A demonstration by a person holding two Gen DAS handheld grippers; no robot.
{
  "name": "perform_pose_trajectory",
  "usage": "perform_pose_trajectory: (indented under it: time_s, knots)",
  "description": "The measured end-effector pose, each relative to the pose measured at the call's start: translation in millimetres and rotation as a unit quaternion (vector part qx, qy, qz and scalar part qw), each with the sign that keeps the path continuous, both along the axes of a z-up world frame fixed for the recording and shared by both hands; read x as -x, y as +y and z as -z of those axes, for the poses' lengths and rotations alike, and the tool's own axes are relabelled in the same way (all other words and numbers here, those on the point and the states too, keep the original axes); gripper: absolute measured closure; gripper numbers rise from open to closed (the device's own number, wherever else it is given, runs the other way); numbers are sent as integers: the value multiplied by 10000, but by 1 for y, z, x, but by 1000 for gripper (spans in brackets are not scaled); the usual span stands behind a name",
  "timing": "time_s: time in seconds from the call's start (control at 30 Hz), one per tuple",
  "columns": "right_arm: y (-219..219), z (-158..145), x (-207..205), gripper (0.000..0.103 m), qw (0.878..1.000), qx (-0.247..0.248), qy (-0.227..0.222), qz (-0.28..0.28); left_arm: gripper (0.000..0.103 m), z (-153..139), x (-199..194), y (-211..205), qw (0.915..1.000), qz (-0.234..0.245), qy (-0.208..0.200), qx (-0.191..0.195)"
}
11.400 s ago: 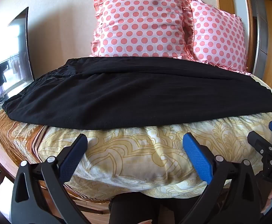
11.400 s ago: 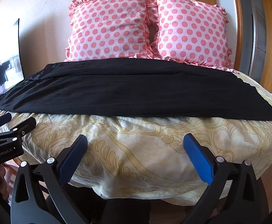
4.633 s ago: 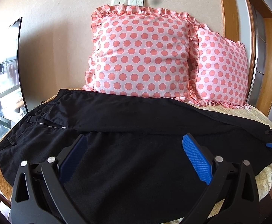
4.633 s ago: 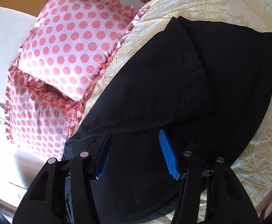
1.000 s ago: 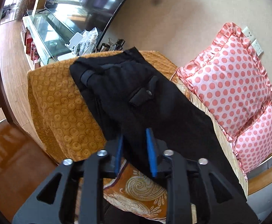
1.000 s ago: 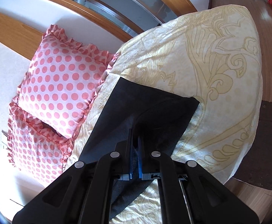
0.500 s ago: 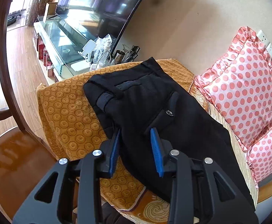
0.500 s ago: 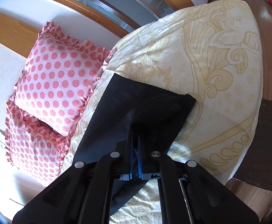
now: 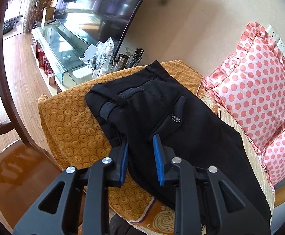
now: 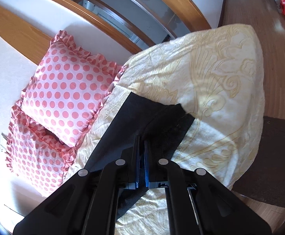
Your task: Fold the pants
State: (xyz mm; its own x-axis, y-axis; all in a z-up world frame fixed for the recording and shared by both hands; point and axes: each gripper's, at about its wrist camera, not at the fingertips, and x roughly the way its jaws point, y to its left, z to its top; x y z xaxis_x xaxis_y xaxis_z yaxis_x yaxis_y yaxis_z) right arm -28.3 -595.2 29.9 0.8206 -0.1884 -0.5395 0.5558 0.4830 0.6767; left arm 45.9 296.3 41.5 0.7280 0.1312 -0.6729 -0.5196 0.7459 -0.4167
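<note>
The black pants [image 9: 162, 113] lie folded lengthwise across the bed. The waistband end, with a belt loop and a buttoned back pocket, shows in the left wrist view. My left gripper [image 9: 140, 143] is partly open, its blue pads straddling the near edge of the waist end without pinching it. In the right wrist view the leg-hem end [image 10: 158, 117] lies on the cream quilt [image 10: 220, 78]. My right gripper [image 10: 141, 143] is shut on the pants' leg fabric just behind the hem.
Two pink polka-dot pillows [image 9: 260, 82] stand at the head of the bed, also in the right wrist view [image 10: 64, 90]. An orange patterned cover [image 9: 73, 121] drapes the bed's left corner. A glass TV stand with clutter [image 9: 79, 58] and a wooden chair frame [image 9: 9, 98] stand left. A dark mat [image 10: 275, 156] lies beside the bed.
My left gripper has opened wider around the waist end over the last second. My right gripper stays shut on the leg fabric and has drawn the hem end a little up the bed.
</note>
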Motion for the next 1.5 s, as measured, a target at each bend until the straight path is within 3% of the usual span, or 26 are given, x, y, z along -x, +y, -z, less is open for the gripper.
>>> perform_pose_trajectory:
  time_s: [0.17,0.2,0.27,0.3,0.37,0.43,0.47,0.53,0.6,0.63,0.77,0.9,1.03,1.1,1.2,1.4,1.5]
  knots:
    - [-1,7,1,99,9988,52,493,-45,72,2,0,-1,10000,22,59,-1]
    - [-1,5,4,95,9985,97,527,73,62,1,2,-2,10000,16,68,-12]
    - [-1,-2,12,84,9972,277,603,335,50,-3,7,-5,10000,12,30,-79]
    - [1,-5,14,73,9963,421,632,405,49,-5,9,-7,9999,28,26,-157]
    - [6,-17,15,63,9940,748,645,464,46,-12,14,-15,9991,115,50,-401]
    - [21,-32,4,63,9924,1115,512,70,37,-23,18,-30,9969,259,7,-741]
    - [29,-37,-8,63,9916,1201,392,-271,30,-28,19,-41,9953,359,-70,-895]
    - [53,-47,-41,63,9849,1248,136,-1190,24,-38,17,-67,9908,745,-270,-1099]
    - [90,-58,-81,63,9653,1371,-72,-2222,17,-42,8,-100,9827,1312,-392,-1243]
    - [116,-63,-105,63,9484,1485,-105,-2801,16,-41,3,-117,9773,1625,-447,-1280]
    - [237,-70,-188,64,8604,1853,-114,-4747,14,-29,-18,-177,9519,2653,-537,-1434]
    - [344,-60,-243,64,7749,2195,134,-5926,14,-7,-26,-210,9369,3014,-384,-1728]
    - [411,-41,-273,65,7126,2683,435,-6468,14,15,-23,-206,9369,3168,-168,-1469]
    - [430,-34,-282,68,6903,3002,482,-6565,14,20,-15,-201,9347,3226,-281,-1467]
    - [445,-28,-294,71,6723,3138,492,-6687,14,23,-9,-201,9314,3292,-397,-1499]
    - [464,-17,-303,71,6565,3383,657,-6710,8,27,-6,-196,9307,3369,-689,-1246]
    - [467,-10,-305,71,6479,3468,794,-6735,5,29,-5,-200,9277,3414,-716,-1332]
